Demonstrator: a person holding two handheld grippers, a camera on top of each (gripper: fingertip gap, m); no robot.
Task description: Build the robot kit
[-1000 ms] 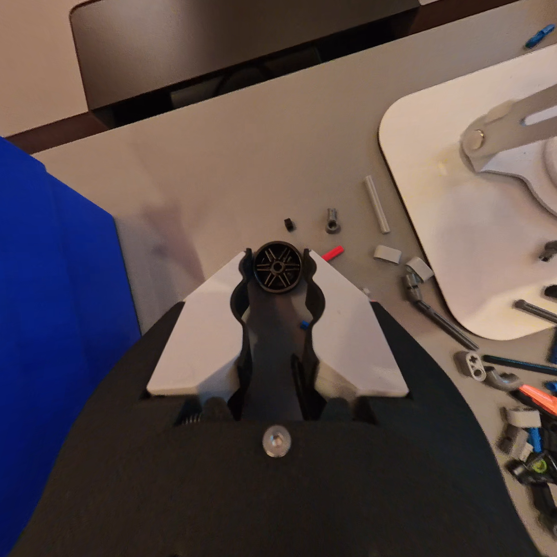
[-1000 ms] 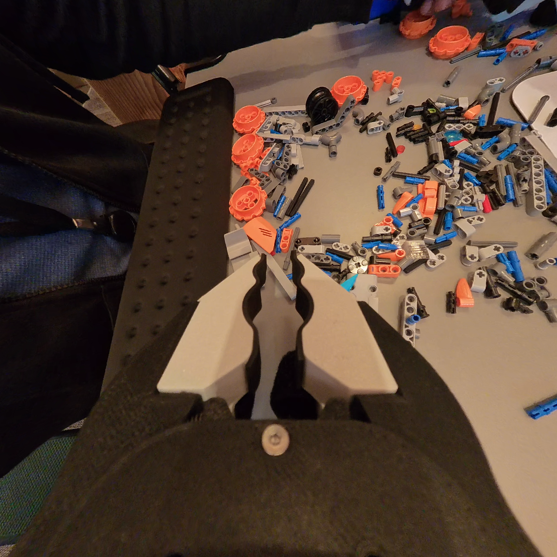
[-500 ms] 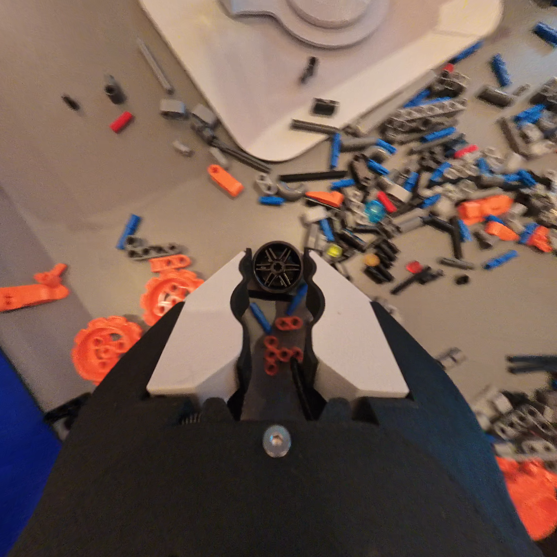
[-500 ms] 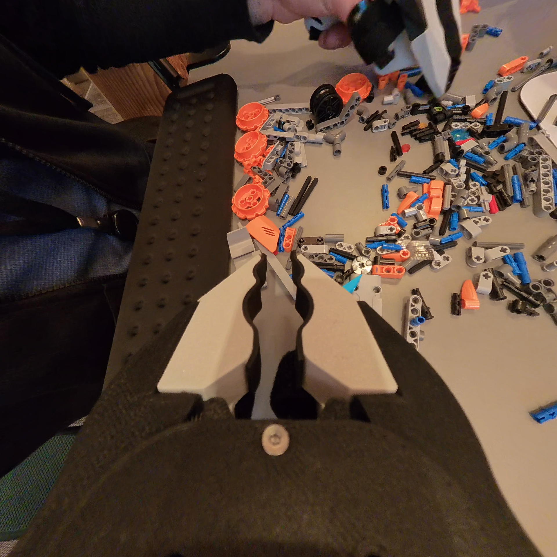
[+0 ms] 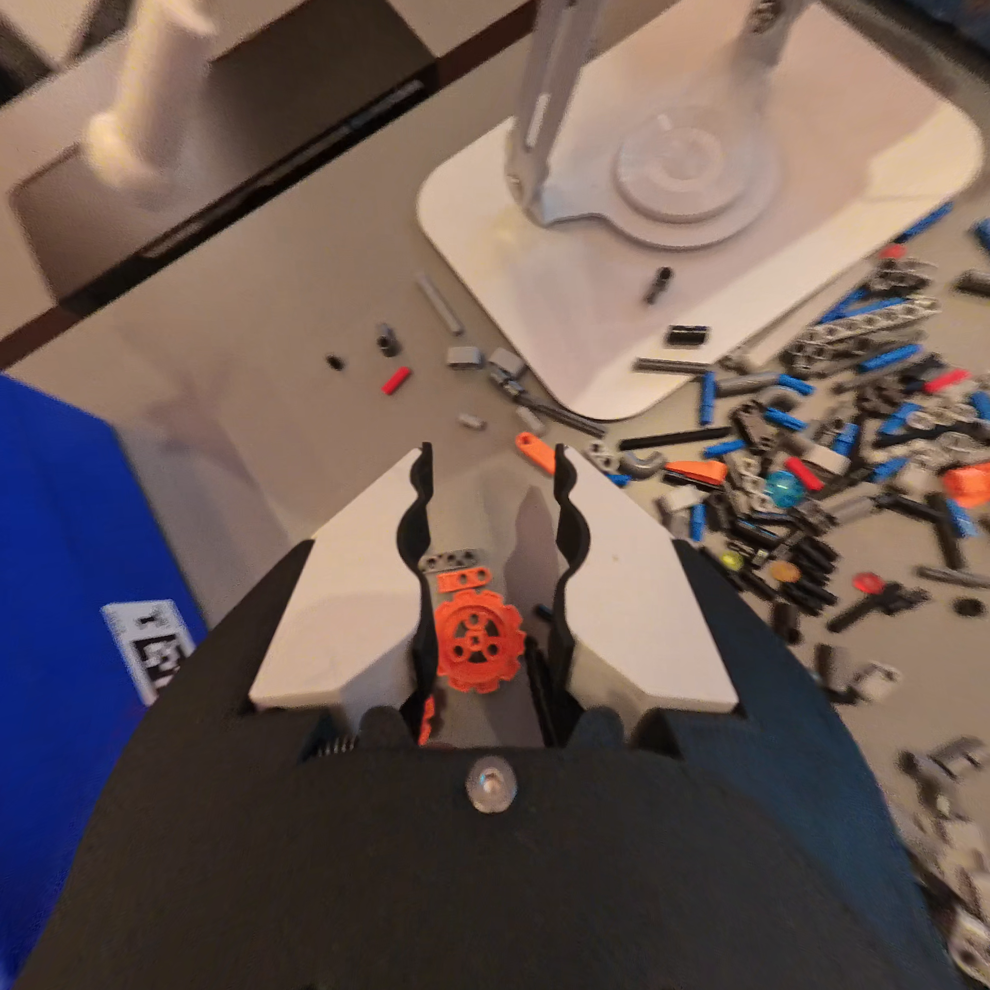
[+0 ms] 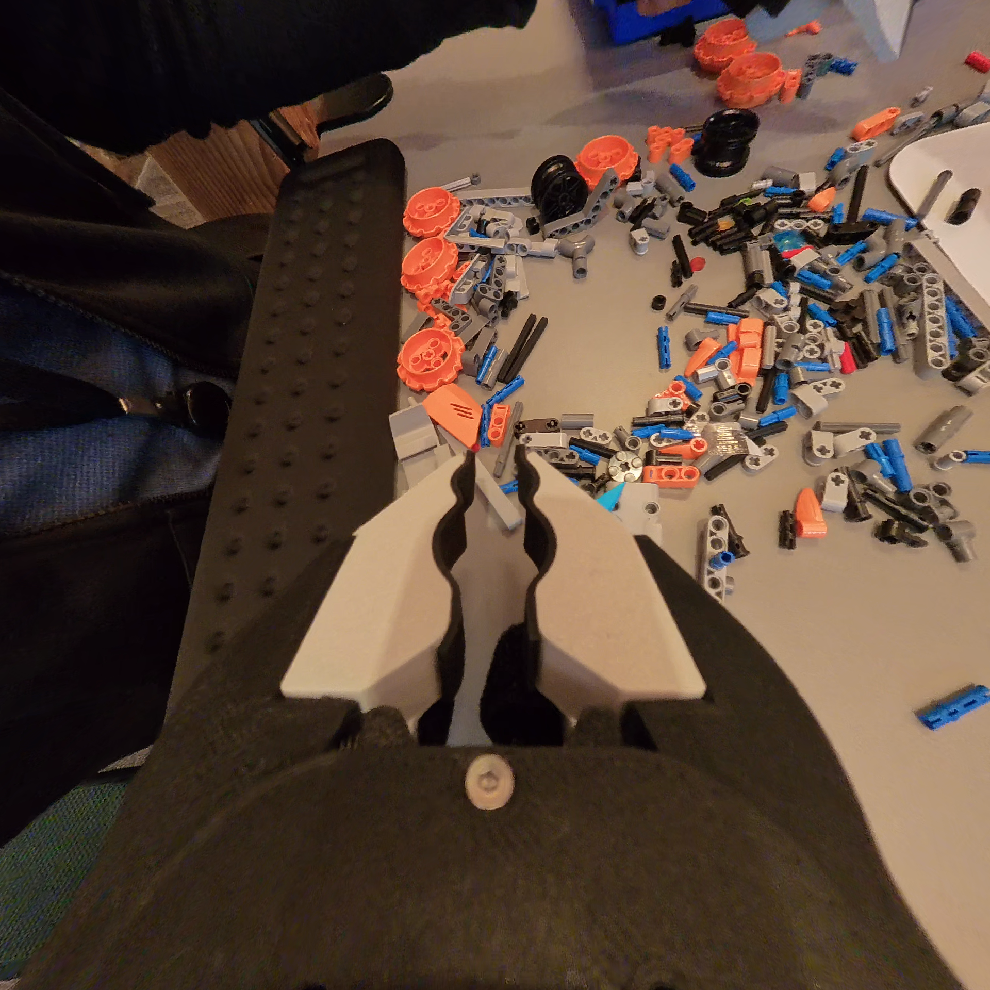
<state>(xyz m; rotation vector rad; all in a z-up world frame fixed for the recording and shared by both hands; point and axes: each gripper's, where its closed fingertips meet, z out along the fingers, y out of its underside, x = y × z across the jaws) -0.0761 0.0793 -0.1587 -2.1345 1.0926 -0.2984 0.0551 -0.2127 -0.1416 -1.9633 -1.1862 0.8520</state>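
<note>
Left gripper (image 5: 490, 455) spread, holding nothing, an orange gear (image 5: 478, 640) below its jaws. Right gripper (image 6: 495, 455) slightly parted, empty, over a grey beam (image 6: 501, 501).

- My left wrist camera sits just behind the left gripper (image 5: 490, 455) and looks forward and steeply down along its fingers at the grey surface (image 5: 278, 300); it is close, and this view is motion-blurred.
- It faces the white stand base (image 5: 632, 343), with a blue box (image 5: 64, 535) at its left edge.
- My right wrist camera sits behind the right gripper (image 6: 495, 455), looking down and forward from a little higher, near the surface's edge by a black studded strip (image 6: 316, 375).
- Both views share the scatter of small building pieces (image 6: 777, 348), the white base corner and the orange toothed wheels (image 6: 744, 77).
</note>
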